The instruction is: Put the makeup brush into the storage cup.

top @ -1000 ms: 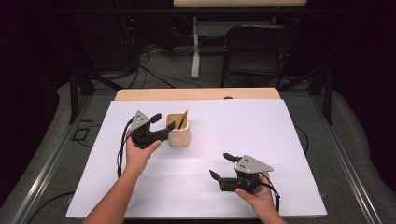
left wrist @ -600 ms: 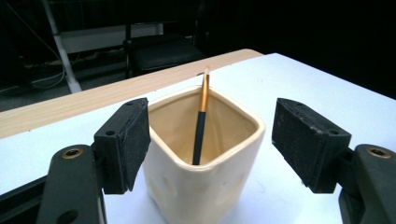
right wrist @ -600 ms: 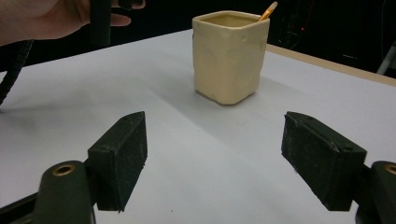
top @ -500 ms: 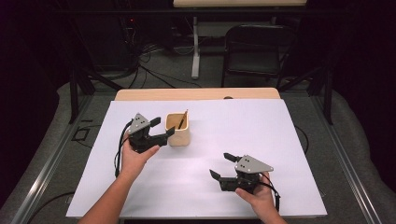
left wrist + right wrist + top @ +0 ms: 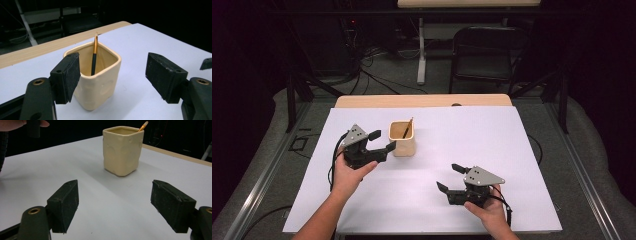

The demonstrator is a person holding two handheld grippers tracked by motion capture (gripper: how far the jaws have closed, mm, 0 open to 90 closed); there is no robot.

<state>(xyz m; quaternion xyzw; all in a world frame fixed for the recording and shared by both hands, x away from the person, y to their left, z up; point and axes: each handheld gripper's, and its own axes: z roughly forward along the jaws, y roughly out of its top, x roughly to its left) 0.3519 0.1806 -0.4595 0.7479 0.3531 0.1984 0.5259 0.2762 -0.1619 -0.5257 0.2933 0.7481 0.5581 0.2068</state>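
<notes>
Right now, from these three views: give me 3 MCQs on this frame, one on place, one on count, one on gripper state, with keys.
1. Where is the cup?
A. by the left gripper
B. by the right gripper
C. on the chair

2. How many brushes stand in the cup?
A. none
B. one
C. three

3. The left gripper's jaws are:
A. shut on the cup
B. shut, holding nothing
C. open

Key:
1 A, the high view shows the cup just past its jaws.
2 B, a single handle leans inside.
3 C, its own view shows a wide gap.
</notes>
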